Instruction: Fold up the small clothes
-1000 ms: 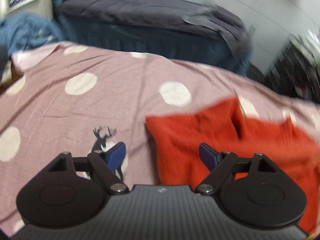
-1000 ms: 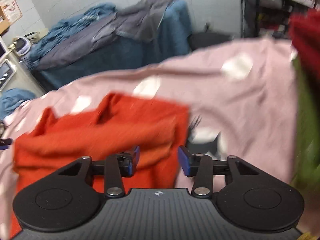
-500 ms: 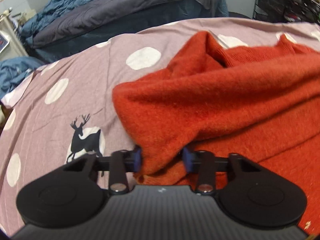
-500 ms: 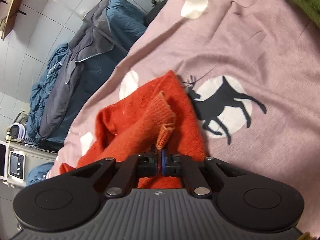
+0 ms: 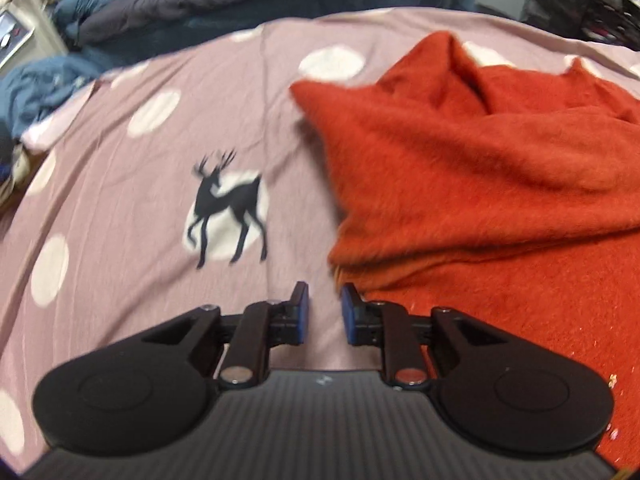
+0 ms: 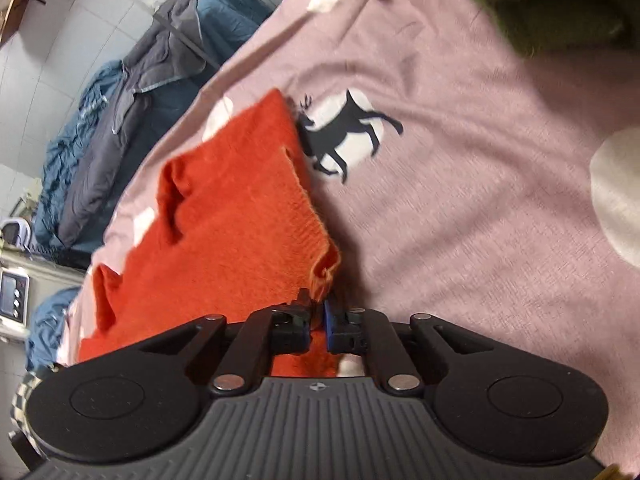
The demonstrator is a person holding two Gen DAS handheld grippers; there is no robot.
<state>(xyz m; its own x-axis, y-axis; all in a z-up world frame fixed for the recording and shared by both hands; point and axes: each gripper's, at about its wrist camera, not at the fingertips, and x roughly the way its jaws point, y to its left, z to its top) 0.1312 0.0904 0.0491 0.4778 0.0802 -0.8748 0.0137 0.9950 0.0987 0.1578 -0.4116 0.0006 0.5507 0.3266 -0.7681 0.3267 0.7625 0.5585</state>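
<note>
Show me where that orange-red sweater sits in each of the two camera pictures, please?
Left wrist view: the orange-red sweater fills the right half, bunched, beside the tool's tips, none of it between them.
Right wrist view: the sweater lies left of centre, one corner reaching the right tool.
Shared landmark: the pink spotted sheet's black deer print, left of the sweater in the left view, right of it in the right view.

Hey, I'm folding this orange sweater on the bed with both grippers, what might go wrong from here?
1. The right gripper, whose jaws have just been opening slightly, holds only the hem corner of the orange sweater; the corner may slip free.
2. The left gripper, its jaws just closing, has only bare sheet between them, with the sweater beside it; it may pinch the sheet instead.
</note>
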